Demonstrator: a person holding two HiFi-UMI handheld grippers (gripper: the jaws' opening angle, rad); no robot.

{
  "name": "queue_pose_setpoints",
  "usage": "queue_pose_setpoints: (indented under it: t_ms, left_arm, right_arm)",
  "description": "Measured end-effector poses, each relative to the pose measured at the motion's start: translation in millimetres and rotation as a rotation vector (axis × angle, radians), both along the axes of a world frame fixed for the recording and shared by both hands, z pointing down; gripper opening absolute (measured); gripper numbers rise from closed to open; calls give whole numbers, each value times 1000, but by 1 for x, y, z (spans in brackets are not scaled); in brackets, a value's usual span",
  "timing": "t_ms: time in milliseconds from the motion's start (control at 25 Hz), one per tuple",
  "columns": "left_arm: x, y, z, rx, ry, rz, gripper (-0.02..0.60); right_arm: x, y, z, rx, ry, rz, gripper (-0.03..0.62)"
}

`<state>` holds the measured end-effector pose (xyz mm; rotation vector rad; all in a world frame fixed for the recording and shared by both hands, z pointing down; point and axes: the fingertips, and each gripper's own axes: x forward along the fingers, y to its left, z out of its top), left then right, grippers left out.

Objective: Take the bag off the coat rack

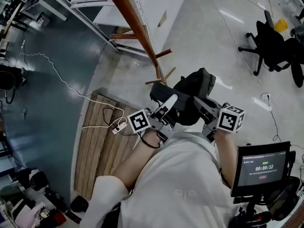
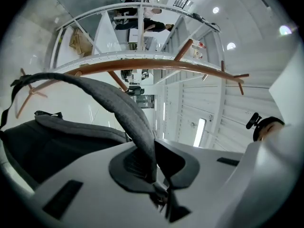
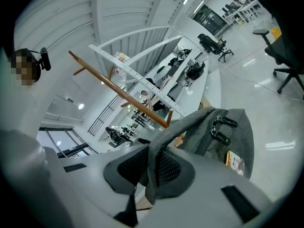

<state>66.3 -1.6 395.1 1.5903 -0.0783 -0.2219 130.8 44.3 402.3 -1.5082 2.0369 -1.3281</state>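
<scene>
The head view alone shows the whole dark bag (image 1: pixel 194 87), held up between both claws just beside the pegs of the slanted wooden coat rack (image 1: pixel 135 25). Each gripper view shows only a grey strap running into its own jaws. The left claw (image 2: pixel 153 170) is clamped fully shut on a strap (image 2: pixel 126 106), with the bag's body low to its left. The right claw (image 3: pixel 151 167) pinches a second strap (image 3: pixel 164 146), with the bag just beyond. From above, the claw tips are hidden against the bag, and whether it touches a peg cannot be made out.
</scene>
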Motion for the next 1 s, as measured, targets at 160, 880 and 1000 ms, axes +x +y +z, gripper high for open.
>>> queue_pose_setpoints:
  t_ms: [160,880,1000]
  left_arm:
    - [-7,46,-10,39,2,-32,34]
    - [-2,161,-22,14,29,96,34]
    - [2,186,-28,44,37,187,34]
  right_arm:
    - [-5,44,-10,31,-4,-28,44]
    - [-9,166,-22,33,-20,59,44]
    - [-11,192,-26,37,-19,123,44]
